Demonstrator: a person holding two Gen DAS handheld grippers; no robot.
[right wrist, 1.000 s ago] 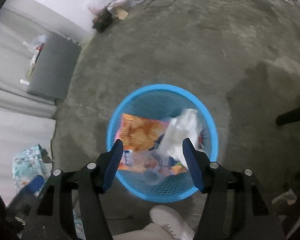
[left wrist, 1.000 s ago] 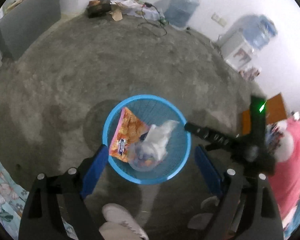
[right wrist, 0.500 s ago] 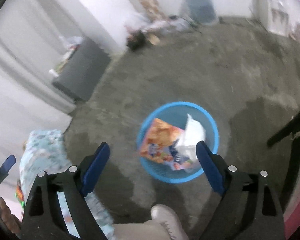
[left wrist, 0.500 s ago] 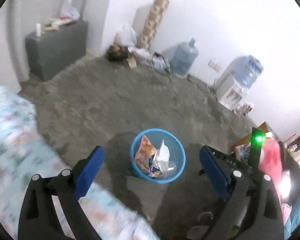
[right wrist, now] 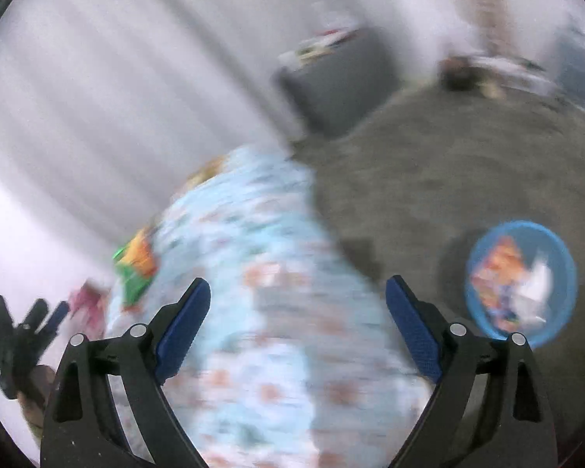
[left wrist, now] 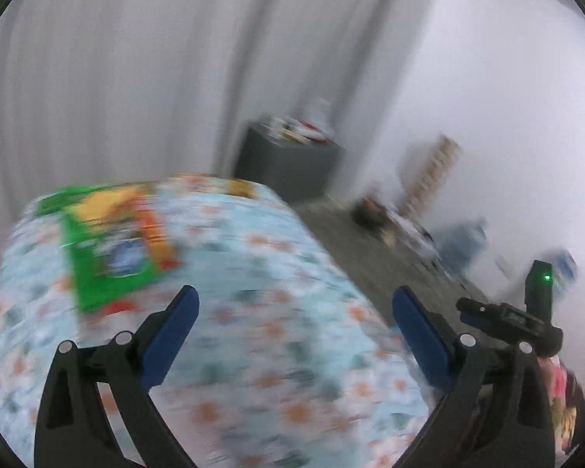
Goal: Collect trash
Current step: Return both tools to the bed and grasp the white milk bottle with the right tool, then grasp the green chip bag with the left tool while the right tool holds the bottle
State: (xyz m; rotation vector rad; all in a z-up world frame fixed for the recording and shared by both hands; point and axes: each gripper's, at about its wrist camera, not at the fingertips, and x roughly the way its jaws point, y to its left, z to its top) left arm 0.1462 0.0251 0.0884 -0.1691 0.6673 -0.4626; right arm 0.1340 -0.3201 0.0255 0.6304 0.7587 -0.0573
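A green and orange snack packet point(left wrist: 109, 249) lies blurred on the bed's floral light-blue sheet point(left wrist: 277, 351), ahead and to the left of my left gripper point(left wrist: 294, 292). Its jaws are opening with nothing between them. In the right wrist view my right gripper point(right wrist: 298, 282) hangs over the same sheet point(right wrist: 277, 351), jaws wide and empty. The packet point(right wrist: 136, 269) lies to its left. On the floor at the right stands the blue basket point(right wrist: 522, 224), holding an orange wrapper and white crumpled trash. Each gripper shows at the edge of the other's view.
A grey cabinet point(left wrist: 288, 163) with clutter on top stands by the curtain behind the bed. Bags, a patterned roll and a water bottle point(left wrist: 464, 241) line the far wall. Grey concrete floor point(right wrist: 448, 163) lies between bed and basket.
Both views have swung up and away from the basket to the bed. The basket, once under both grippers, now sits at the right of the right wrist view. Both pairs of jaws have spread wider.
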